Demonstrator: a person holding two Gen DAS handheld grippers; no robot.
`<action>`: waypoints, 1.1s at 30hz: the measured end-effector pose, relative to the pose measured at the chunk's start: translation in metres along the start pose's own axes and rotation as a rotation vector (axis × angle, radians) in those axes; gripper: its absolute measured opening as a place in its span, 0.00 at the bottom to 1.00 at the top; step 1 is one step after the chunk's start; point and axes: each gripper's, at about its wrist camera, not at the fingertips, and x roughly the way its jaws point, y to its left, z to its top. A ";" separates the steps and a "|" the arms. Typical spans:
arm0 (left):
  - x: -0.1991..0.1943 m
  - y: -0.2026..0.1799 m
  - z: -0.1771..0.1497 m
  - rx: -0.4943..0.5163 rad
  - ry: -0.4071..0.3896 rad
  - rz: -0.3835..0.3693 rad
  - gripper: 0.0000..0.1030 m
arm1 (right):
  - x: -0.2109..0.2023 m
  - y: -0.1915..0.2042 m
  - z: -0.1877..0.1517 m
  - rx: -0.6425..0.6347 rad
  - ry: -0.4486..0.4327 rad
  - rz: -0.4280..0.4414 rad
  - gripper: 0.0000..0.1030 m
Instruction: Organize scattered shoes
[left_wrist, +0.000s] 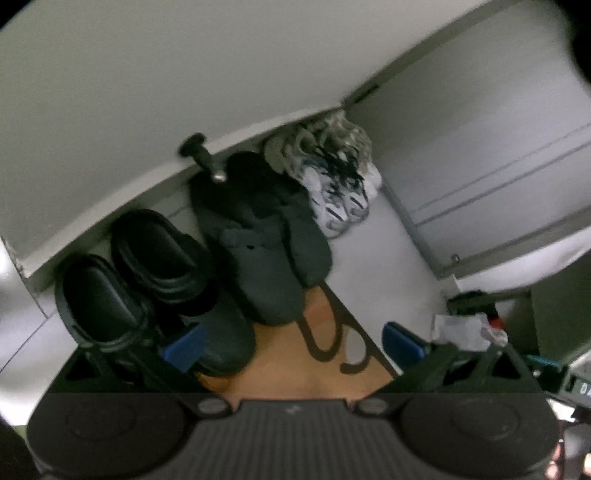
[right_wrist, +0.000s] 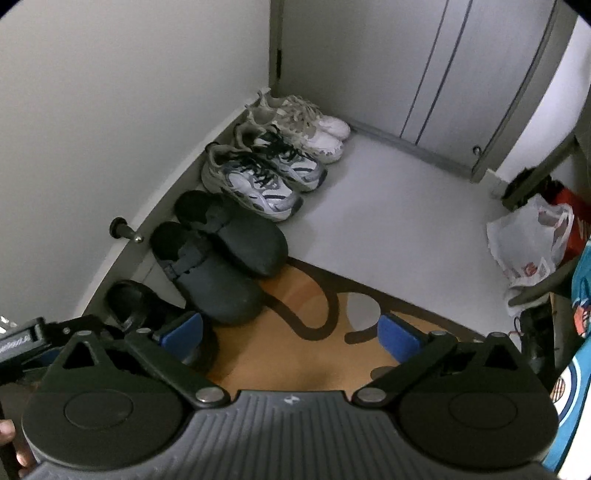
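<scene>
Right wrist view: both tools gape empty; right tool (right_wrist: 290, 334) half-hides black sandals (right_wrist: 147, 314).

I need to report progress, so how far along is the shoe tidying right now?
Mostly done, it seems. Four pairs stand in a row along the wall: white sneakers, grey sneakers, dark clogs and black sandals. Nothing is in hand: the right gripper and left gripper are open and empty. No loose shoes show on the floor.

Both wrist views downward, sharing shoe row (right_wrist: 236, 206)
</scene>
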 end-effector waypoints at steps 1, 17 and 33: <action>-0.003 -0.010 0.001 0.053 -0.014 0.015 1.00 | 0.000 -0.004 0.000 0.022 0.008 0.009 1.00; -0.028 -0.076 -0.029 0.291 -0.056 0.061 1.00 | -0.015 -0.021 -0.012 0.162 -0.018 -0.025 1.00; -0.027 -0.088 -0.037 0.361 -0.067 0.045 1.00 | 0.009 -0.017 -0.016 0.231 0.126 -0.009 1.00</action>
